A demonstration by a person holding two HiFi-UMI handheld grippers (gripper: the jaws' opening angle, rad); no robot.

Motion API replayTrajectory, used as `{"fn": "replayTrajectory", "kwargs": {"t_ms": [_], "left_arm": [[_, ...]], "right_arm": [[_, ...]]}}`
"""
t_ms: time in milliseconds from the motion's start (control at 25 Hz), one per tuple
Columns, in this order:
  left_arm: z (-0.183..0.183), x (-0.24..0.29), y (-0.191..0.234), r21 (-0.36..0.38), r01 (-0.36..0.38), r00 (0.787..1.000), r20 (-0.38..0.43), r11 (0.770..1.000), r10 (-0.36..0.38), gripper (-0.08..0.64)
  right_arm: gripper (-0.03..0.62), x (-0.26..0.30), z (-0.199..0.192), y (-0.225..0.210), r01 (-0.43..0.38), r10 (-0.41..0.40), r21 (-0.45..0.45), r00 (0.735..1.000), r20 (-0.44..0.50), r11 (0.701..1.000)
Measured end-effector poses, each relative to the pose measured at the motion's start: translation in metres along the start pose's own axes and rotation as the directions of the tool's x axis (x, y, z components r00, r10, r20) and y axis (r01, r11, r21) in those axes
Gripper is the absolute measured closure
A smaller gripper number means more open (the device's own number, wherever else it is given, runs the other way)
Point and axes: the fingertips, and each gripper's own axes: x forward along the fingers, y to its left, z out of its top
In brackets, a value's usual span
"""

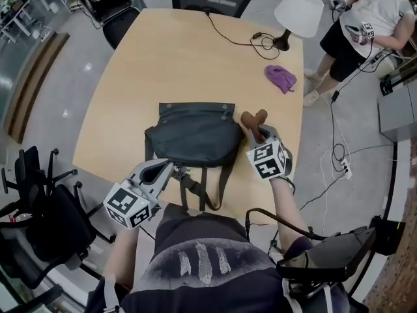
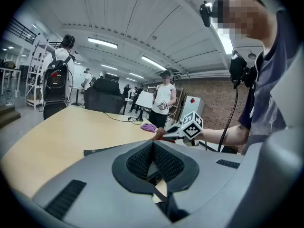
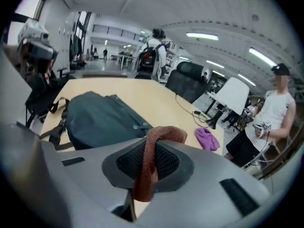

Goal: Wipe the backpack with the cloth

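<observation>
A dark grey-green backpack [image 1: 195, 134] lies flat near the table's front edge, its straps hanging over the edge; in the right gripper view the backpack [image 3: 99, 118] lies left of the jaws. My right gripper [image 1: 259, 133] is just off the bag's right side, shut on a brown cloth [image 1: 254, 118]. That cloth [image 3: 160, 136] loops out between the pads of the right gripper [image 3: 151, 152]. My left gripper [image 1: 167, 167] sits at the bag's front left corner beside a strap [image 1: 189, 182]. The left gripper [image 2: 153, 147] has its jaws pressed together with nothing showing between them.
A purple cloth [image 1: 281, 77] lies at the far right of the table [image 1: 124, 90], near a white lamp [image 1: 297, 12] and a black cable [image 1: 234, 39]. Office chairs [image 1: 45, 214] stand at the left. A seated person [image 1: 371, 18] is beyond the right edge.
</observation>
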Motion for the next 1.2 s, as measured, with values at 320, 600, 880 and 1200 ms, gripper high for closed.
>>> {"fn": "replayTrajectory", "kwargs": {"t_ms": [320,600,880,1200], "left_arm": [[0.006,0.002,0.074,-0.014,0.044,0.999,-0.005,0.999,-0.045,0.554],[0.000,0.004,0.114,-0.064,0.081,0.997,0.008,0.995,-0.080,0.554],[-0.002,-0.009,0.128,-0.079,0.072,0.997,0.023,0.994,-0.071,0.554],[-0.007,-0.050,0.147,-0.089,-0.025,0.999,0.032,0.996,0.028,0.554]], "right_arm": [[0.560,0.053,-0.001,0.087,-0.138,0.126,-0.049,0.973,-0.196,0.989],[0.560,0.045,0.045,0.170,-0.358,0.351,-0.005,0.919,-0.179,0.934],[0.560,0.036,0.086,0.259,-0.583,0.561,-0.103,0.808,-0.180,0.806],[0.560,0.000,0.174,0.318,-0.902,0.880,0.116,0.432,0.200,0.416]]}}
